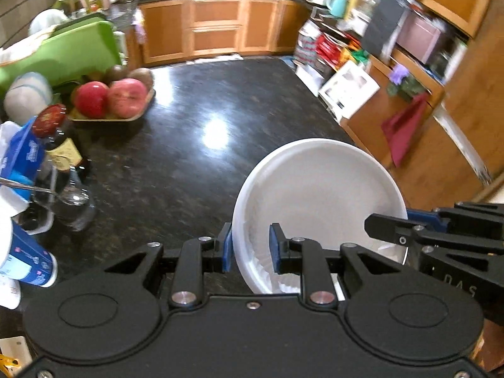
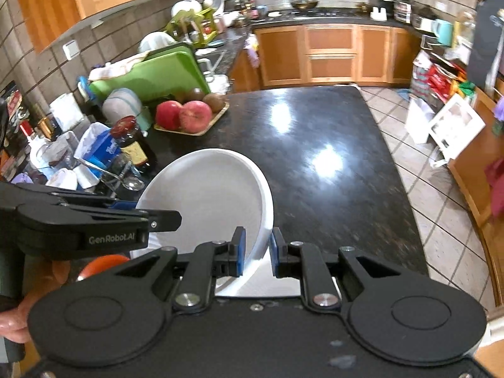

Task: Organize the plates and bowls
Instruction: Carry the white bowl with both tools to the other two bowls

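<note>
A white bowl [image 1: 318,189] is held above the dark stone counter [image 1: 189,145], tilted. My left gripper [image 1: 251,247] is shut on its left rim, one blue pad outside and one inside. My right gripper [image 2: 255,250] is shut on the opposite rim of the same bowl [image 2: 204,195]. The right gripper's arm [image 1: 441,230] shows at the right of the left wrist view. The left gripper's arm [image 2: 94,223] shows at the left of the right wrist view. An orange object [image 2: 104,263] shows partly below the bowl.
A tray of red apples and kiwis [image 2: 192,116] sits at the back left of the counter. A dark sauce bottle [image 2: 134,145], a glass with a spoon [image 2: 123,176], a blue tissue pack [image 1: 23,157] and a green cutting board [image 2: 151,75] crowd the left side. Tiled floor [image 2: 441,214] lies right.
</note>
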Action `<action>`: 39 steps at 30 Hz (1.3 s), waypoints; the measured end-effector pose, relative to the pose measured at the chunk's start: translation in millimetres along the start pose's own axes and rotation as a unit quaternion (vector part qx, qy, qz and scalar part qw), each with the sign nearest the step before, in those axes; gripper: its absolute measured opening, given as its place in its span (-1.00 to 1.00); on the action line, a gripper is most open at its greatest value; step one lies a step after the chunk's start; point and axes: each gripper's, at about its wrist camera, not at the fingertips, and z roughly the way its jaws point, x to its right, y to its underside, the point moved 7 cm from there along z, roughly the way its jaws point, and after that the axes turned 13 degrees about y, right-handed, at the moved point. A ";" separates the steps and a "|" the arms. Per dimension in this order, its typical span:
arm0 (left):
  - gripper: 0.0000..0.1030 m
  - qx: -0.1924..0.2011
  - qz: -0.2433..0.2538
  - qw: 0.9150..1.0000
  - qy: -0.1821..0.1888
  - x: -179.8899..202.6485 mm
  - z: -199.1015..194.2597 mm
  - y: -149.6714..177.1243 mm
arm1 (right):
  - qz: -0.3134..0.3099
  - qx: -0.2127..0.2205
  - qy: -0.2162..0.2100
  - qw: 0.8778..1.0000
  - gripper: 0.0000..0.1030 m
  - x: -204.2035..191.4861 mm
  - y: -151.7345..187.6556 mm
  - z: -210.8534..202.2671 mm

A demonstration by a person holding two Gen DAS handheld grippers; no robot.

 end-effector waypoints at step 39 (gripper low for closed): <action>-0.41 -0.055 -0.074 0.995 -0.050 29.6 62.3 36.2 | -0.060 -0.118 -0.092 0.987 -0.63 53.6 39.8 86.7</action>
